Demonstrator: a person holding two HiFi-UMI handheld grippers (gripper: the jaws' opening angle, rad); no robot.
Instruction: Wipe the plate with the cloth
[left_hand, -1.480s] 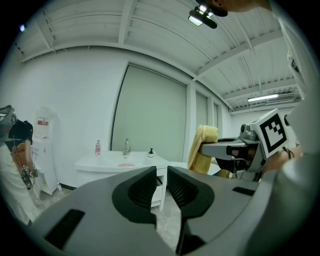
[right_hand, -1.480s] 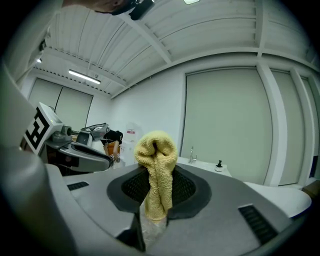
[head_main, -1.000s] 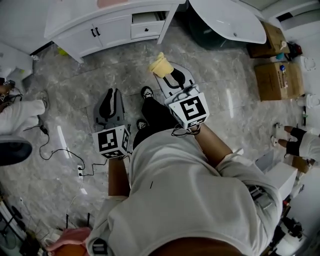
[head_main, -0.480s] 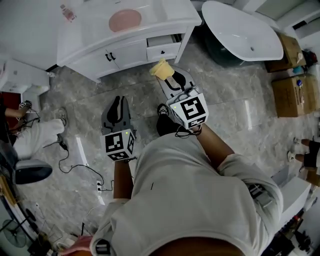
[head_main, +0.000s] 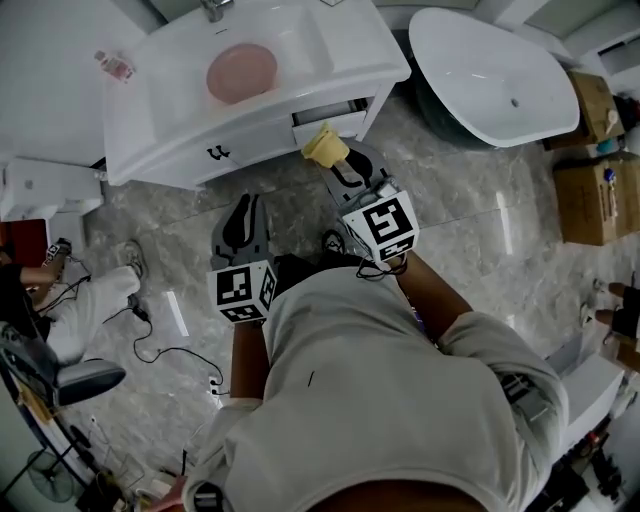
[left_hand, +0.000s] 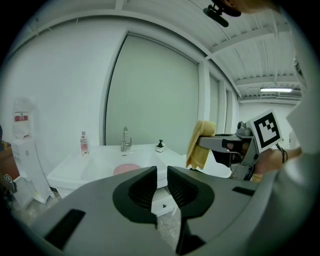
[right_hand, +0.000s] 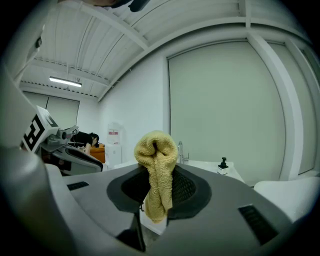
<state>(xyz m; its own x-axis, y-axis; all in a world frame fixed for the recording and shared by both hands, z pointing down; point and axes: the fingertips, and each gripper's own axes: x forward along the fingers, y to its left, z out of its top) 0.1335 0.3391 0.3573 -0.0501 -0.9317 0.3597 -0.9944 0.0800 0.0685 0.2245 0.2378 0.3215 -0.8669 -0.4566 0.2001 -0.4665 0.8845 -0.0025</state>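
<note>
Between right tongs (right_hand: 158, 172), cloth (right_hand: 156, 150) clamped; left tongs (left_hand: 160, 172) barely apart, empty; right gripper view misses plate (head_main: 241, 72).

Bathroom, white vanity basin (head_main: 350, 50), freestanding bathtub (head_main: 470, 50)

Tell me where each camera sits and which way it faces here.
Head view: on the person's head, looking steeply down at the floor and the sink holding the plate; torso, arms, left gripper and right gripper show.
Left gripper view: on the left gripper, facing the sink along its empty, slightly parted jaws.
Right gripper view: on the right gripper, facing the tap along jaws shut on the cloth.
Shared: both gripper views show the tap and the other gripper; the plate shows in head and left gripper views.
</note>
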